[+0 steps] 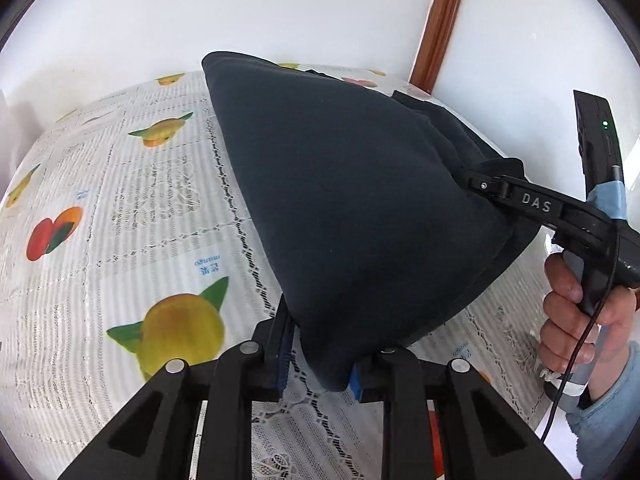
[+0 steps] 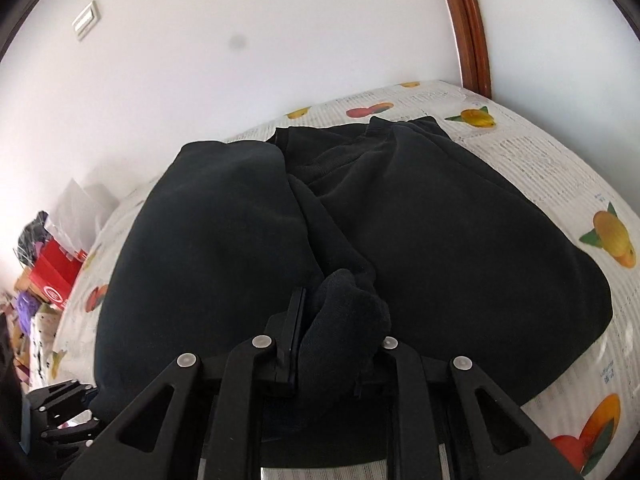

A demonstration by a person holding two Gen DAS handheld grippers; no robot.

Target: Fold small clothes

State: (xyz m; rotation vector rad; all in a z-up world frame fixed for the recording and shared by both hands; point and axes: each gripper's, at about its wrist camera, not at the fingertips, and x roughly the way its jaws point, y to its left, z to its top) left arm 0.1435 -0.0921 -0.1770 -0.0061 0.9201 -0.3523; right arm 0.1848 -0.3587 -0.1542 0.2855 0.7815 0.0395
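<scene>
A dark navy garment [image 1: 352, 208] lies on the fruit-print tablecloth [image 1: 120, 200], and its near corner is lifted. My left gripper [image 1: 324, 356] is shut on that near corner, which hangs down between the blue pads. At the right edge of the garment my right gripper [image 1: 476, 184] pinches the cloth; a hand [image 1: 572, 312] holds its handle. In the right wrist view the garment [image 2: 460, 232] spreads in two rumpled lobes, and my right gripper [image 2: 340, 320] is shut on a thick bunch of its fabric. The left gripper's [image 2: 60, 412] body shows dimly at the lower left there.
The table stands against a white wall with a brown wooden frame [image 1: 440, 20] at the far right corner. Beyond the table's left end lies clutter with a red box [image 2: 56, 268] and plastic bags. Bare tablecloth shows left of the garment.
</scene>
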